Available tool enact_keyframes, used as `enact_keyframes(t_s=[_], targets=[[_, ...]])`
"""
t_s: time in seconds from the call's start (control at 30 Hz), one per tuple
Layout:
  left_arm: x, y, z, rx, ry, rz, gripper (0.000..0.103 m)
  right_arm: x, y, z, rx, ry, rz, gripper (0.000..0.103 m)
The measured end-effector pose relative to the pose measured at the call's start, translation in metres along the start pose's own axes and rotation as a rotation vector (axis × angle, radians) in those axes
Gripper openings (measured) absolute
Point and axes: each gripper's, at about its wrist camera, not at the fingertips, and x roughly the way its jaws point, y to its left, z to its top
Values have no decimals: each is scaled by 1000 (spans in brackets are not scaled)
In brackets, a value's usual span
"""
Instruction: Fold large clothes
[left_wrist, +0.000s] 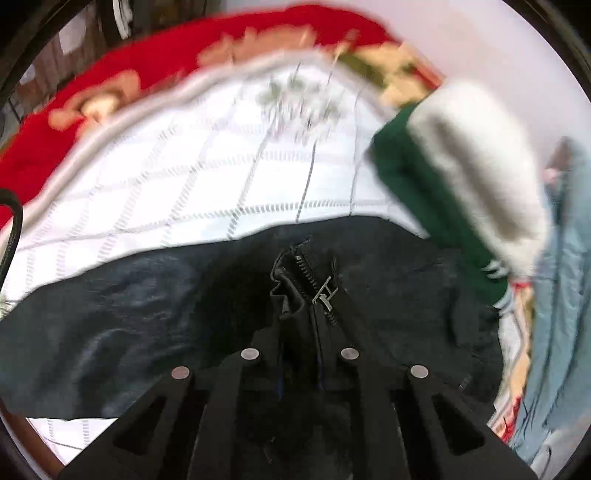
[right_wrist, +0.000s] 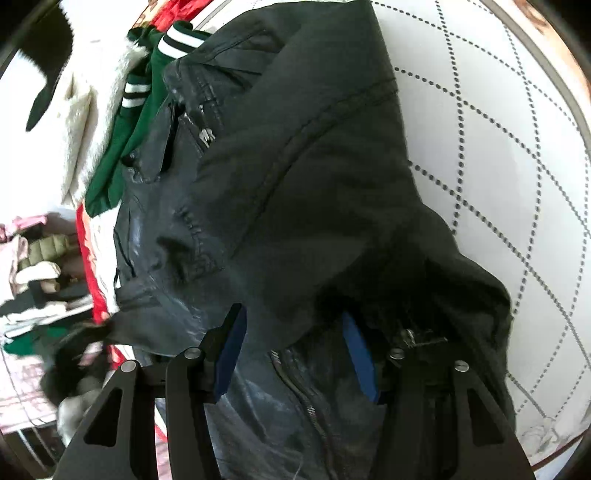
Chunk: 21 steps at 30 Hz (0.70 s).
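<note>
Left gripper (left_wrist: 306, 295): the jaws are closed on the zipper edge of the black jacket (left_wrist: 147, 295), with the metal zipper pull (left_wrist: 325, 291) just beyond the fingertips. Dark fabric fills the space between the fingers, so this is a grip on the garment's front edge.

Right gripper (right_wrist: 291, 332): the jaws stand about half open, and the blue pads (right_wrist: 231, 354) show on both sides. The jacket's hood (right_wrist: 332, 184) and collar area lie between and ahead of the fingers. Whether the pads press on the cloth cannot be told from this view.

Beyond both grippers, the jacket lies spread on a white quilted cover (left_wrist: 221, 166) with a dotted grid pattern. To the right of the left gripper, past the jacket, a green garment (left_wrist: 406, 177) with white stripes and a white fleece item (left_wrist: 480, 155) lie just beside it. Farther out, a red floral blanket (left_wrist: 92, 81) borders the cover.

Task status, as judged: early. The jacket is laid out but rumpled; the hood is bunched and no clean fold is visible. Remaining work: flatten the body, bring the sides or sleeves in, fold the hood down, then fold lengthwise. The neighbouring garments appear unfolded as well.
</note>
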Motion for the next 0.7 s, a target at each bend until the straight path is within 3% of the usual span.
enact_keyframes(t_s=[0.07,0.23,0.3,0.33,0.37,0.4,0.47,0.53,0.63,0.7], targets=[[-17,26,-19,7,10,34,12,0,-5,-7,1,11,-24,56],[11,96,-76,-81,280,94,20,8,-13,-19,5,51,-74,56],[5,112,-87,-123,300,75,29,8,-11,-22,-4,65,-107,56],[-2,116,-87,-123,293,68,50,8,-9,-22,-8,68,-111,56],[-8,116,-85,-121,276,56,83,6,-6,-24,-16,70,-106,56],[-16,115,-82,-118,245,33,92,3,-5,-24,-22,67,-102,56],[-21,107,-72,-86,196,5,94,-3,0,-24,-40,52,-93,59],[-3,97,-67,-41,232,16,94,-5,2,-23,-48,43,-79,60],[32,85,-66,6,289,95,89,-2,0,-19,-22,43,-75,60],[31,79,-65,50,240,146,67,-1,-5,-17,2,44,-68,60]])
